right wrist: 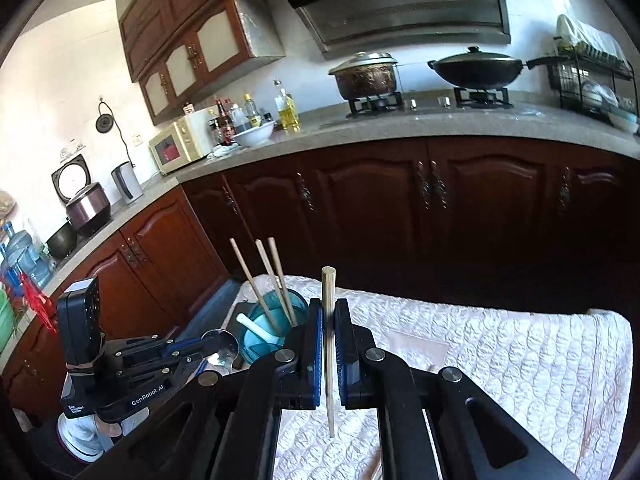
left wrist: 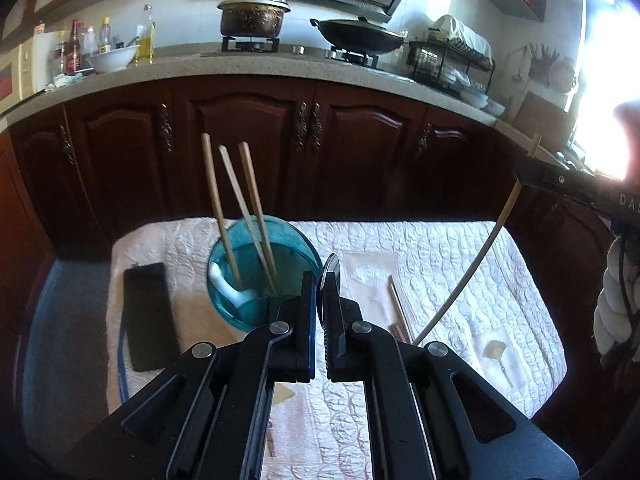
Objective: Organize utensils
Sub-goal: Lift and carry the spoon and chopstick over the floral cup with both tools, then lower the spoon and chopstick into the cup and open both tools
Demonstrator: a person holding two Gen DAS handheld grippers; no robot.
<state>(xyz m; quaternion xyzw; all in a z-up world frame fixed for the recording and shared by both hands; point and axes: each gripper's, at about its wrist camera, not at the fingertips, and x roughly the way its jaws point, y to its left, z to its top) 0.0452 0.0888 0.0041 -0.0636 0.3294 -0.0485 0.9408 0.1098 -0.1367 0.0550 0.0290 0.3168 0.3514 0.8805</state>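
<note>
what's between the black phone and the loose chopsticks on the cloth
The blue cup stands between the phone and the loose chopsticks, holding three chopsticks and a white spoon; left wrist view.

i see a white quilted cloth (left wrist: 460,264) over the table, a black phone (left wrist: 150,316) flat on its left part, dark wooden cabinets (right wrist: 460,208) behind, a lidded pot (right wrist: 366,76) and wok (right wrist: 478,68) on the stove, a microwave (right wrist: 180,146) and bottles on the counter
</note>
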